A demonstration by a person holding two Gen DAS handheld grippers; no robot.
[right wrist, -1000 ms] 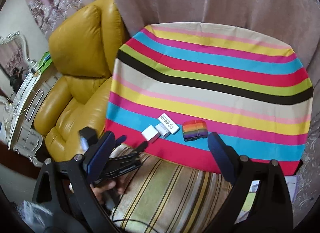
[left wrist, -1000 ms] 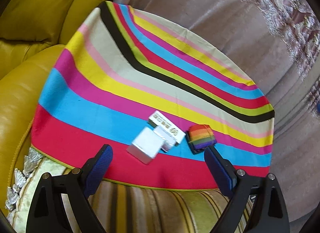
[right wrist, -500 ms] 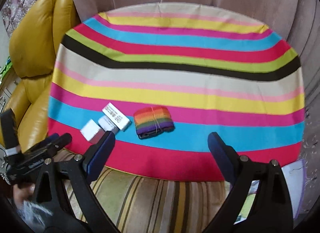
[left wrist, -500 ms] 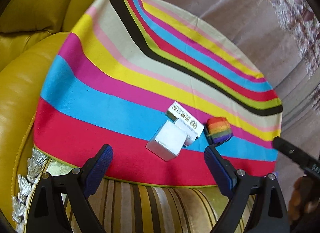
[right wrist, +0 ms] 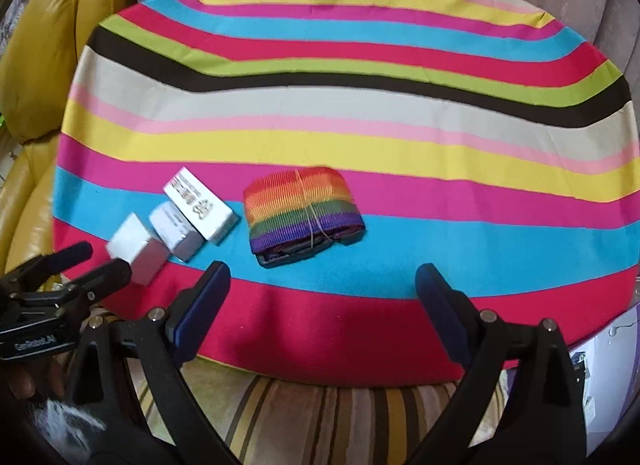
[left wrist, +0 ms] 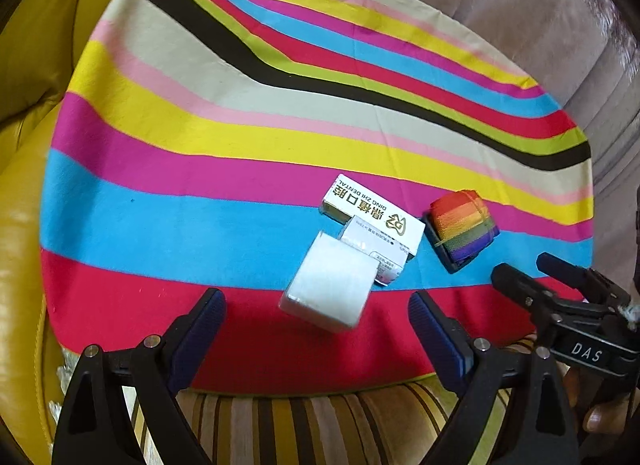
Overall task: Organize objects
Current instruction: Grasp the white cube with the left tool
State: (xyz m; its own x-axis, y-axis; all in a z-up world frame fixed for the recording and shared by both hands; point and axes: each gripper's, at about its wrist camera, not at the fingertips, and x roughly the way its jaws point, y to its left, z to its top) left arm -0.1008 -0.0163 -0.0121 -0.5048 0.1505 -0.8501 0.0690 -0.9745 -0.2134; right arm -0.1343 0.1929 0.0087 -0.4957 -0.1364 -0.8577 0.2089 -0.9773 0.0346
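Diagonally, long box (left wrist: 374, 214) beside strap (left wrist: 464, 223).

right wrist view: four items on the striped cloth

the right gripper (right wrist: 322, 297) hangs wide open over the striped tablecloth (right wrist: 360, 113). beyond it lies a rainbow woven strap bundle (right wrist: 302, 211). left of that sit a long white printed box (right wrist: 198, 205), a small grey-white box (right wrist: 176, 231) and a plain white cube-shaped box (right wrist: 136, 251). the left gripper (right wrist: 86, 263) enters at the left edge, near the cube.

a round table under a striped cloth (right wrist: 360, 113) carries three white boxes touching: a long printed box (right wrist: 199, 204), a small box (right wrist: 176, 235), a plain cube (right wrist: 136, 249), with a rainbow strap bundle (right wrist: 304, 211) near them.
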